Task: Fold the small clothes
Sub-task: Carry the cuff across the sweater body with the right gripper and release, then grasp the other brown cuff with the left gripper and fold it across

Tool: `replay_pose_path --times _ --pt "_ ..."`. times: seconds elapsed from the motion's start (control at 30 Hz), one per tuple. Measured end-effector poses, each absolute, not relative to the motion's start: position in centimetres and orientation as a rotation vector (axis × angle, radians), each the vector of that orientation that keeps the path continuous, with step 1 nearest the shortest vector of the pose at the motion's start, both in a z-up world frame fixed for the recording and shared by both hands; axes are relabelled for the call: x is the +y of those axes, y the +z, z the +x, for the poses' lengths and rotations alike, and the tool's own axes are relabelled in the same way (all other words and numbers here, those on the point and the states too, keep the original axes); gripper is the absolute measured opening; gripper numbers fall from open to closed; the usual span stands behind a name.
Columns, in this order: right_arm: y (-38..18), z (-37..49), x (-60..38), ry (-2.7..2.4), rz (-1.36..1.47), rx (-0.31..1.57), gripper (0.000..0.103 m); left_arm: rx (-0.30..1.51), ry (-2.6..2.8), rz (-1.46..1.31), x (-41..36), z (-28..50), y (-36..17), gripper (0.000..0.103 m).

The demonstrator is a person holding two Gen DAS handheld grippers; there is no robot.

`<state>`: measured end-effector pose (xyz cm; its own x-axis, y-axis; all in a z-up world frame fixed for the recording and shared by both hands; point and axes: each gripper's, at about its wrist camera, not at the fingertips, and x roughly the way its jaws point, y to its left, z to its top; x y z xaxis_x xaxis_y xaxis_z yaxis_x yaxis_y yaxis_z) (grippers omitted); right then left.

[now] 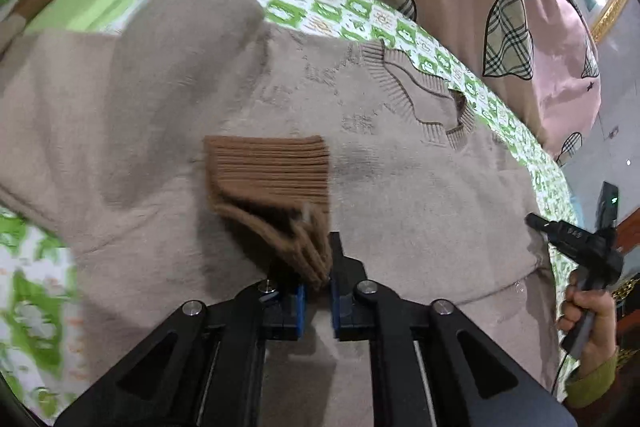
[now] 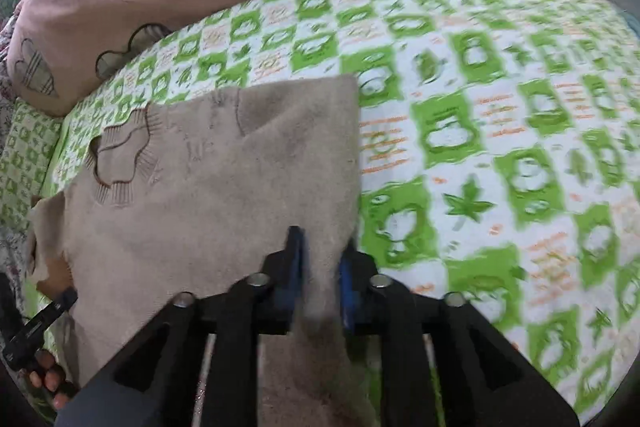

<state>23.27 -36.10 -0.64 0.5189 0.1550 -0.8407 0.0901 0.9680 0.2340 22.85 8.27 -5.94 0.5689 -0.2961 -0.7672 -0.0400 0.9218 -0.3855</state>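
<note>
Beige knit sweater (image 1: pixel 400 187) spread on bed (image 2: pixel 480 147): soft, light, floppy. Left hand-held gripper (image 1: pixel 318 279) nearly closed, pinching brown cuff (image 1: pixel 276 187); right hand-held gripper (image 2: pixel 322 267) part-closed astride side edge, 3 o'clock; grip uncertain.

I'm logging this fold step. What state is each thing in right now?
Sweater: flat on the bed, one sleeve folded across its front.
Brown cuff: pinched in the left hand-held gripper.
Right hand-held gripper: jaws astride the sweater's side edge.
Bedsheet: spread out.
</note>
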Motion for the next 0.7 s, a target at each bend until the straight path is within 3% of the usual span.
replay_pose_path --times 0.03,0.17,0.23,0.33,0.43,0.5,0.6,0.7 --pt "0.0 22.6 -36.1 0.011 0.262 1.014 0.037 0.955 -0.141 -0.368 8.5 22.5 -5.7 0.016" --pt "2.5 19.1 -34.7 0.094 0.364 0.937 0.049 0.945 -0.123 -0.393 10.4 20.0 -5.1 0.017" --pt "3.0 16.8 -32.9 0.198 0.397 0.919 0.064 0.939 -0.097 -0.416 11.6 18.6 -4.9 0.016" --pt "2.4 13.9 -30.2 0.315 0.414 0.933 0.065 0.909 -0.028 -0.477 15.1 16.2 -4.3 0.017" --pt "1.0 12.8 -27.9 0.387 0.453 1.002 0.065 0.869 0.059 -0.475 19.1 15.4 -2.7 0.036" --pt "0.3 12.2 -26.7 0.411 0.458 1.04 0.065 0.836 0.117 -0.459 21.7 15.8 -1.4 0.058" --pt "-0.5 11.0 -25.2 0.433 0.437 1.074 0.065 0.777 0.225 -0.392 25.9 17.8 0.5 0.07" --pt "-1.0 9.9 -24.1 0.454 0.445 1.101 0.065 0.802 0.298 -0.326 29.8 21.8 0.7 0.072"
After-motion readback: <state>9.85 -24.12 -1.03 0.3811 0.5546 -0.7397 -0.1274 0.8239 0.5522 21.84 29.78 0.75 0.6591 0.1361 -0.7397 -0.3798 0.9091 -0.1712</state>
